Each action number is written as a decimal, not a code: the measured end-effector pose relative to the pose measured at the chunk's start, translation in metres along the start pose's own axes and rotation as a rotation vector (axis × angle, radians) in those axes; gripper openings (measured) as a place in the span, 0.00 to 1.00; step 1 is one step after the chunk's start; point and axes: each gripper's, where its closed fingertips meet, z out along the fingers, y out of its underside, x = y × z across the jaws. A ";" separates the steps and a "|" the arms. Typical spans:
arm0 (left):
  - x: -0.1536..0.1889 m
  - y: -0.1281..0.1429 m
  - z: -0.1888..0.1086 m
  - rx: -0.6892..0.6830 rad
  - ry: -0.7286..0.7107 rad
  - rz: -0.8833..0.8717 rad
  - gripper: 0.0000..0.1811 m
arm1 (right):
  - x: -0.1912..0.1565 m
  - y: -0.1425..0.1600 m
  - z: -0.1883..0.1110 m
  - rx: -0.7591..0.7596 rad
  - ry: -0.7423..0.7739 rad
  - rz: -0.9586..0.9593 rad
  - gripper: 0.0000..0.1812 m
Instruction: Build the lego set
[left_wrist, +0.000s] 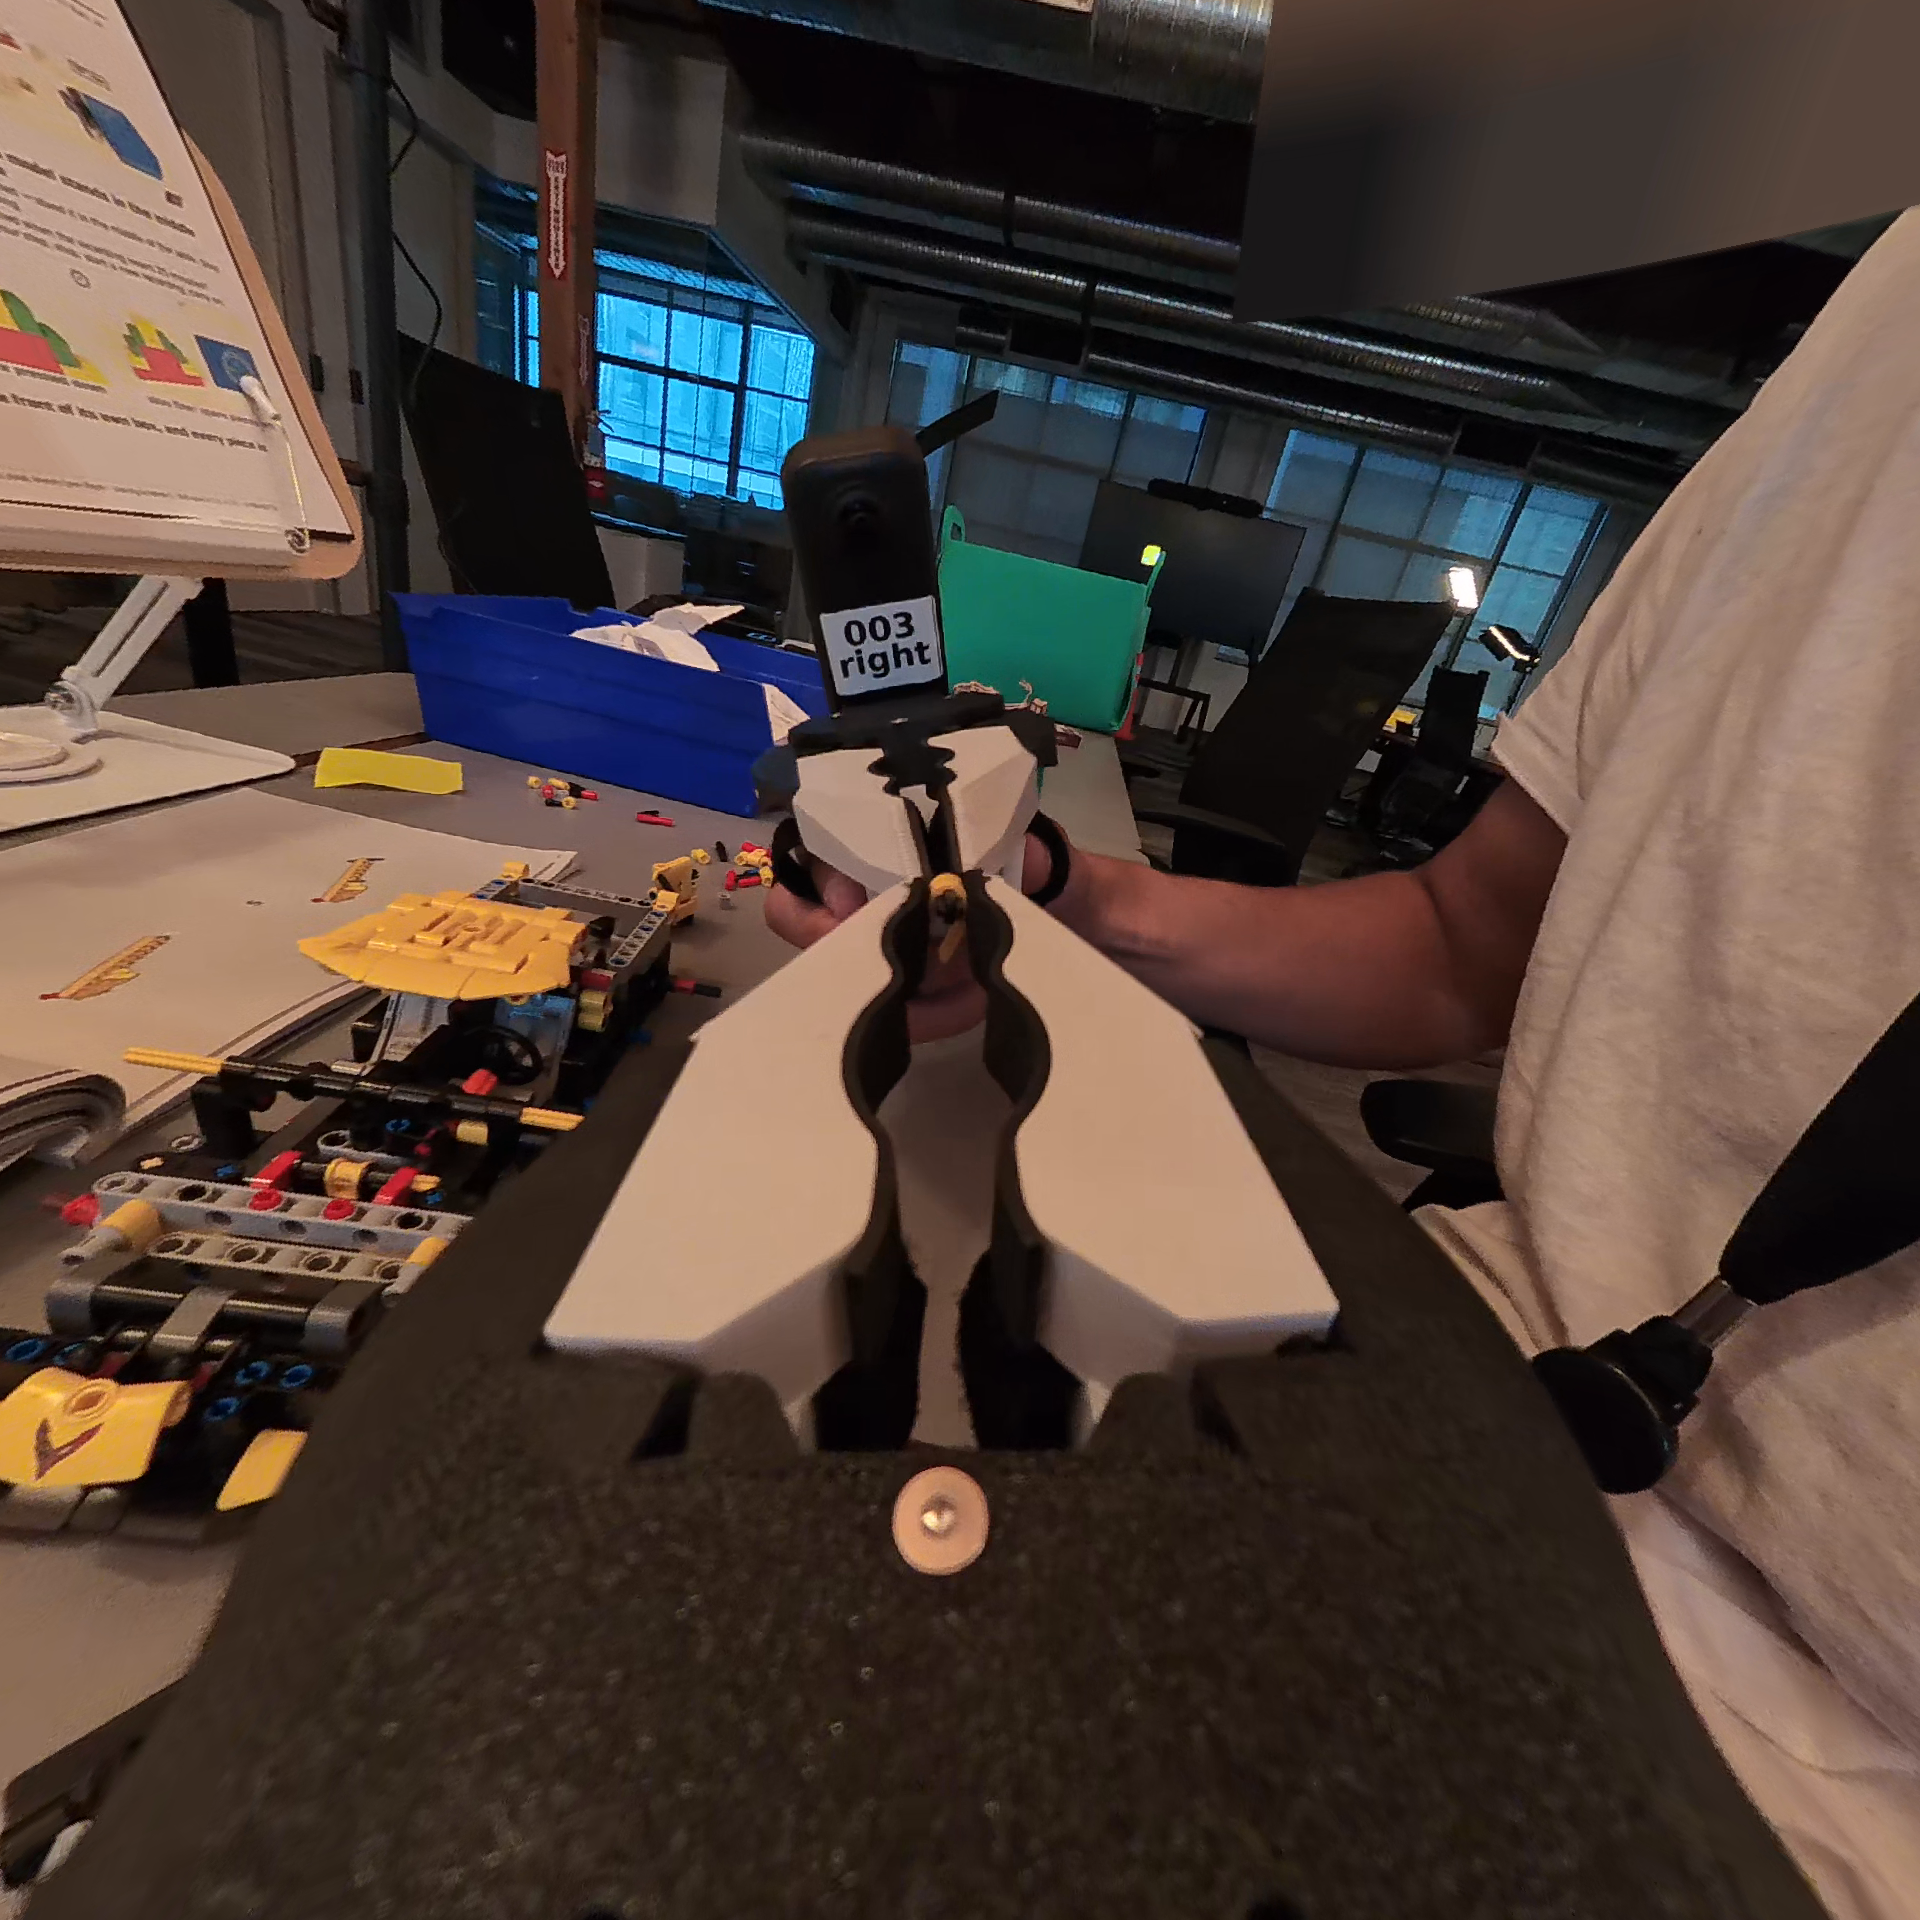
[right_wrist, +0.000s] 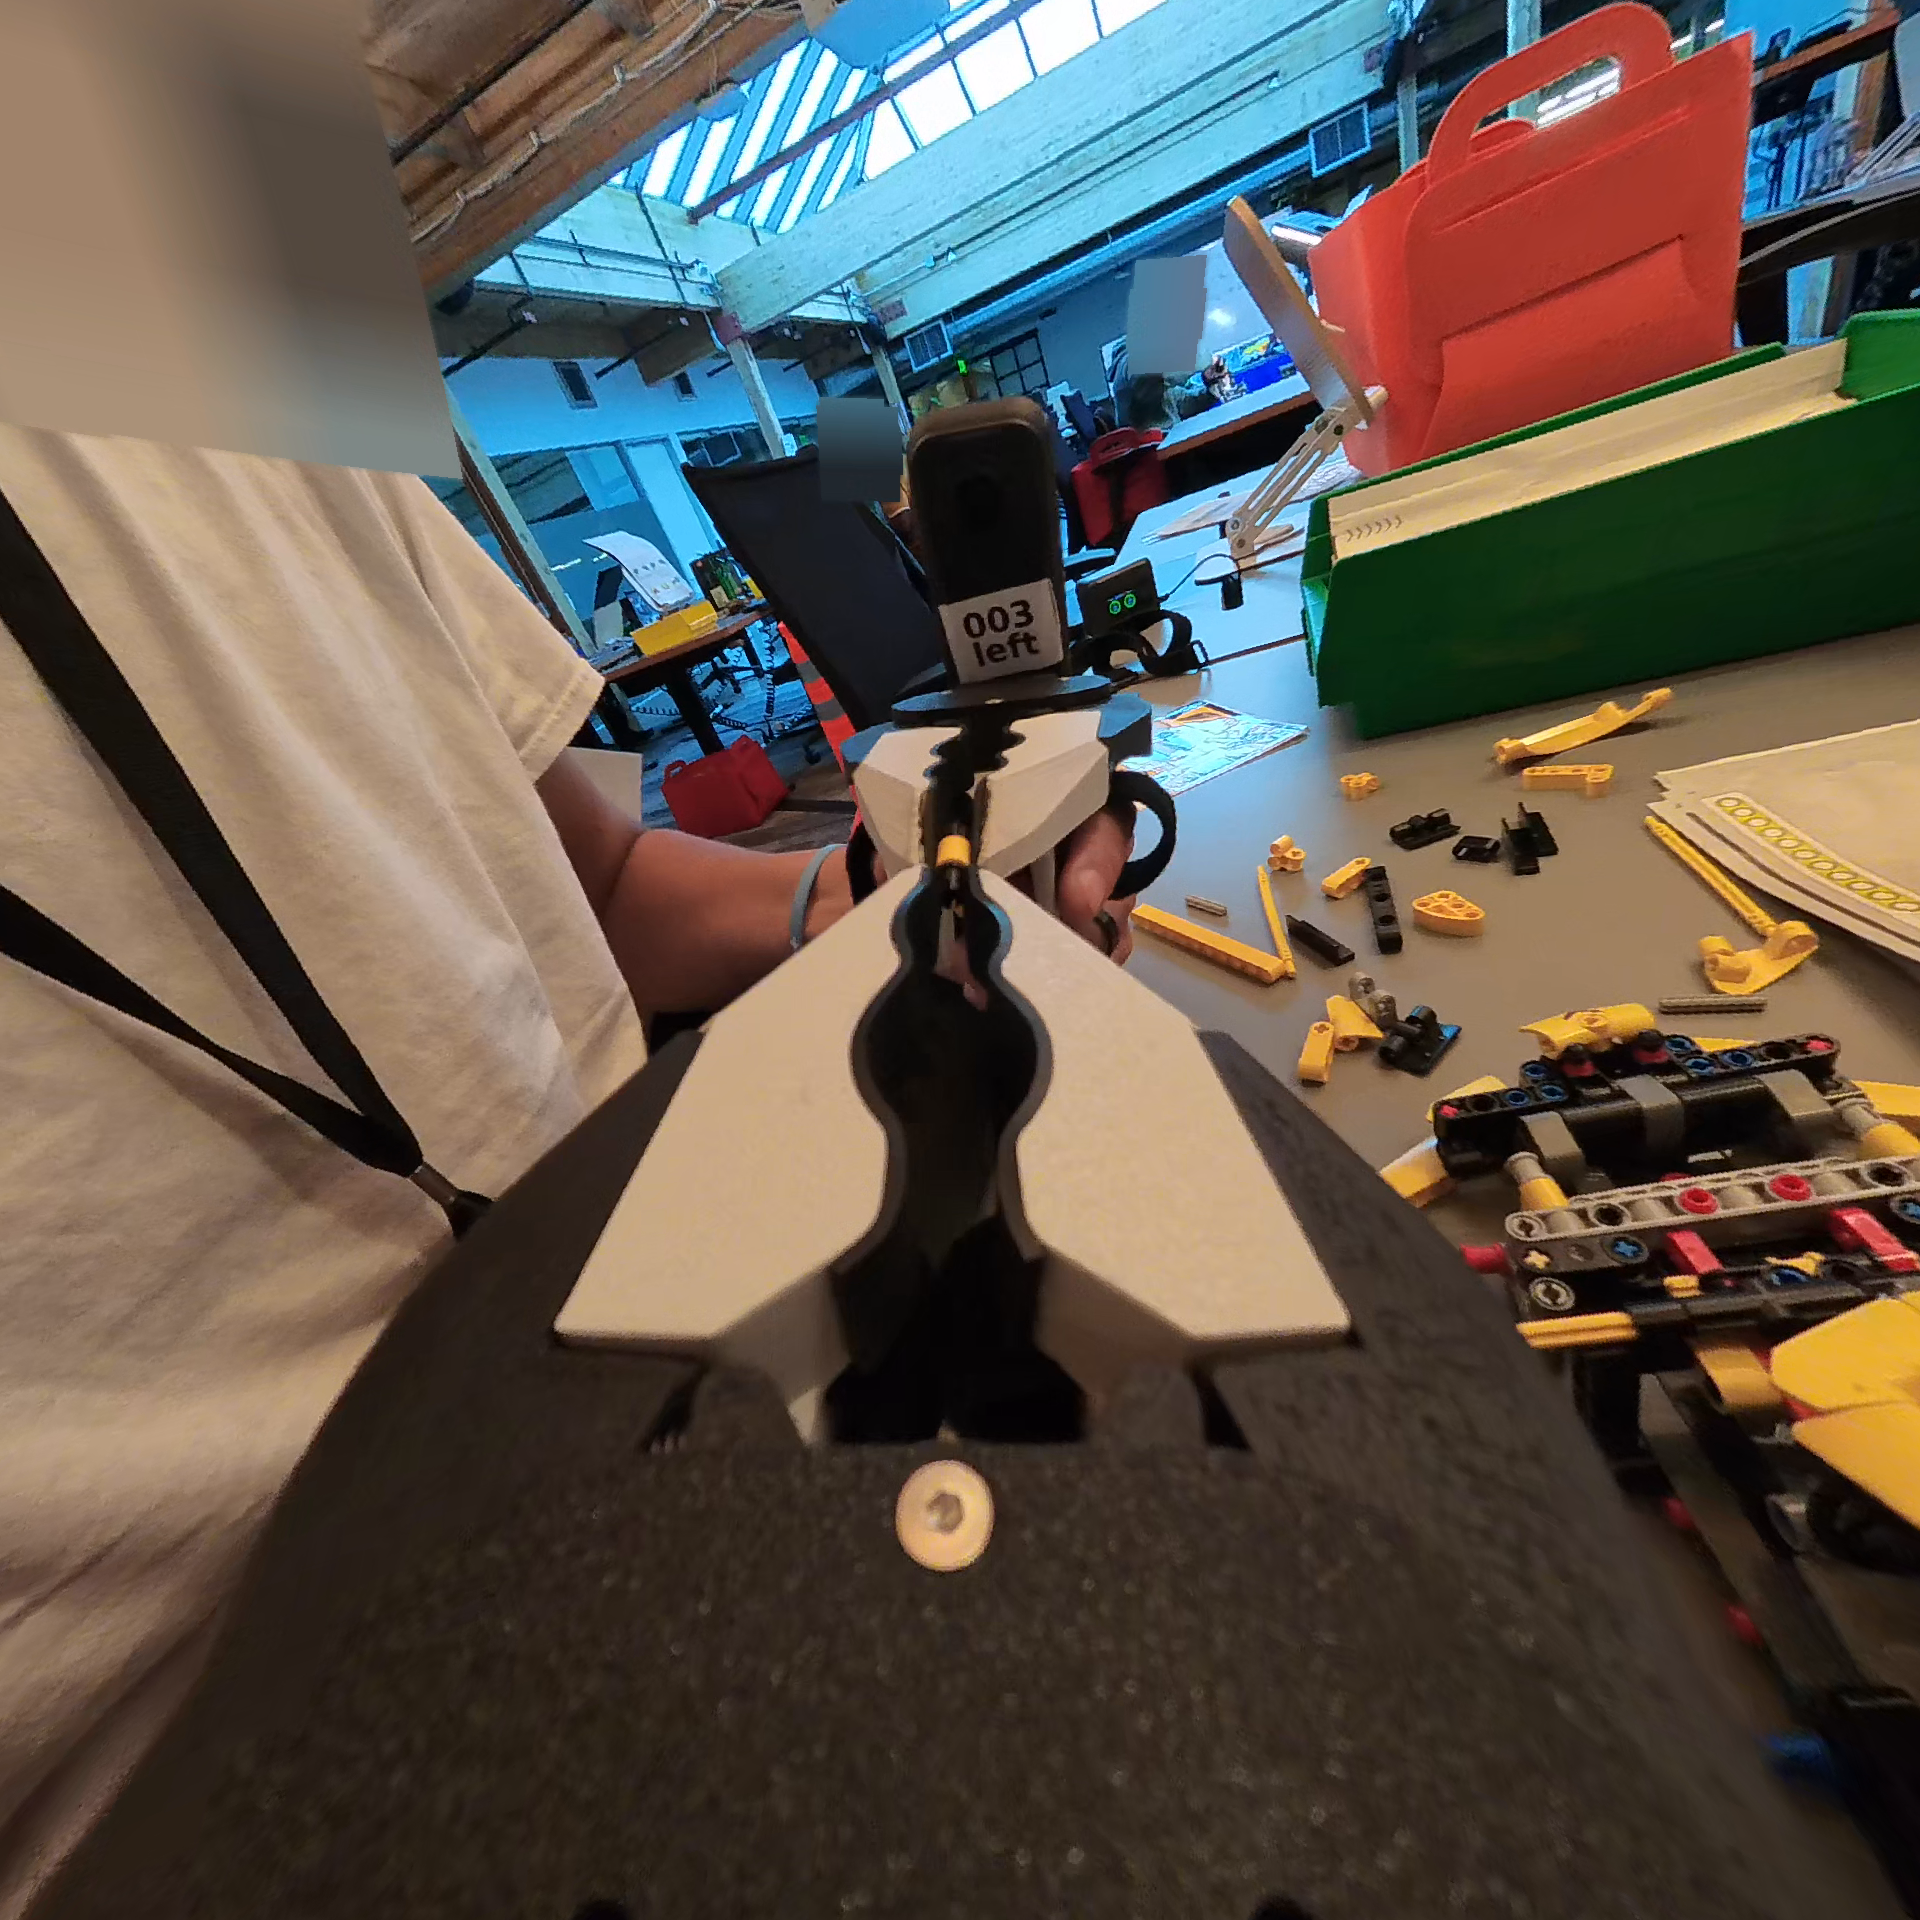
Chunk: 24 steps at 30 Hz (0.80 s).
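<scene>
The two tongs meet tip to tip above the grey bench (right_wrist: 1299, 831). The left tongs (left_wrist: 943, 914) and right tongs (right_wrist: 951, 883), white plastic with wavy black rubbery pads, are both pressed together on one small yellow-and-black pin (right_wrist: 952, 854), its long axis running between them. The half-built yellow, black and grey car (left_wrist: 343, 1122) lies lengthwise on the bench, left of the left tongs.

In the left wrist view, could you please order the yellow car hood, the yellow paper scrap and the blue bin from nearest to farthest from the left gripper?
1. Yellow car hood, on the model, left of the left gripper.
2. Yellow paper scrap, flat on the table behind.
3. Blue bin, at the back.
</scene>
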 end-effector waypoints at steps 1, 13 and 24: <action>0.000 0.000 0.000 -0.001 0.001 -0.006 0.04 | 0.000 0.000 0.000 -0.002 0.000 0.001 0.02; -0.014 0.007 0.001 -0.034 -0.029 -0.139 0.14 | 0.021 -0.001 -0.003 0.040 0.052 0.108 0.02; -0.027 0.012 -0.002 -0.052 -0.067 -0.189 0.02 | 0.025 -0.007 -0.003 0.089 0.032 0.166 0.02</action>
